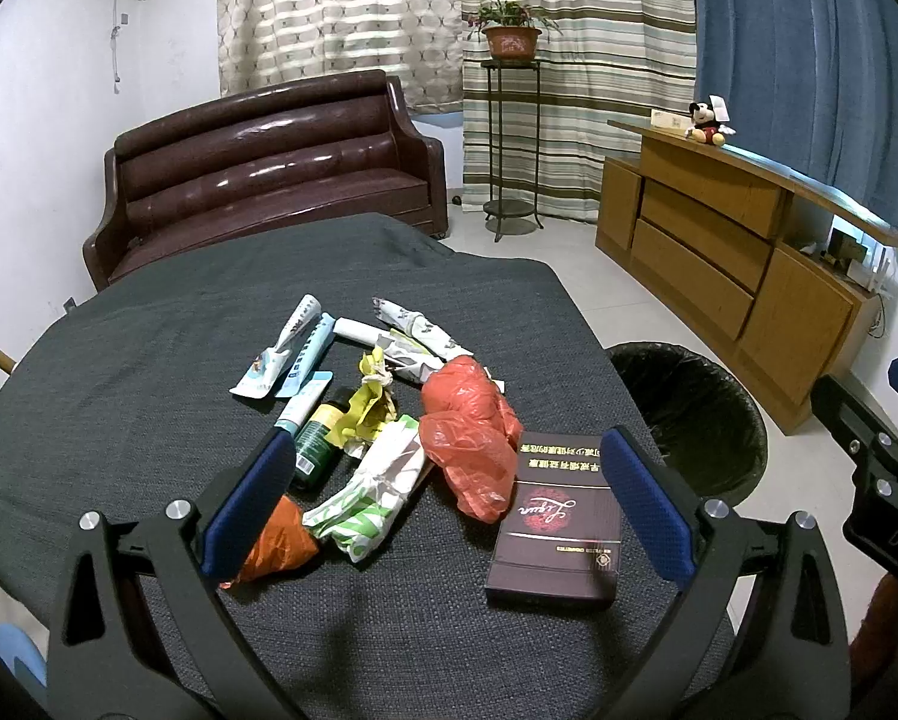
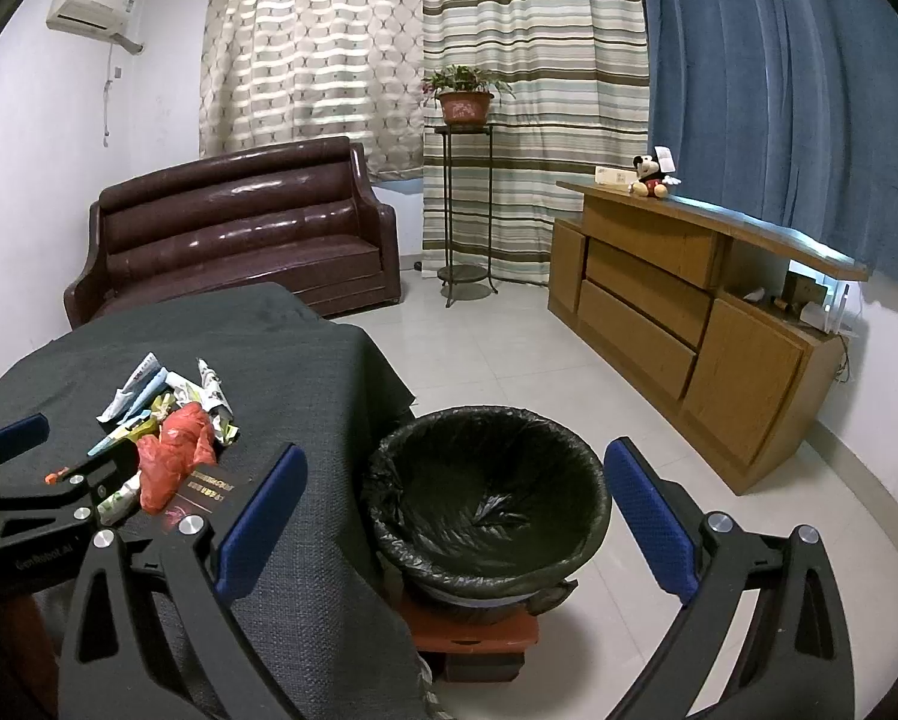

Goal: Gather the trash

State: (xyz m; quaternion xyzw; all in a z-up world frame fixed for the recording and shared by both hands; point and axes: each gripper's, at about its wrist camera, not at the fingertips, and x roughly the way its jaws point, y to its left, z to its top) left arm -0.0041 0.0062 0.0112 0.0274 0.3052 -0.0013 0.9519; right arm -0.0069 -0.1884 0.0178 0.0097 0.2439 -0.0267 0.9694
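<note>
A pile of trash lies on the table (image 1: 119,360) with the dark grey cloth: a dark cigarette box (image 1: 560,531), a red plastic bag (image 1: 470,426), a green-white wrapper (image 1: 368,495), an orange wrapper (image 1: 278,540), a green bottle (image 1: 317,438), yellow crumpled paper (image 1: 368,402) and several tubes (image 1: 296,342). My left gripper (image 1: 446,468) is open just above the pile, its jaws wide on either side of the box and wrappers. My right gripper (image 2: 455,489) is open and empty above the black-lined trash bin (image 2: 491,504), which stands to the right of the table.
The bin rests on a red stool (image 2: 479,636) on the tiled floor. A brown sofa (image 1: 269,174) stands behind the table, a plant stand (image 1: 512,138) by the curtains, and a wooden cabinet (image 1: 725,258) along the right wall.
</note>
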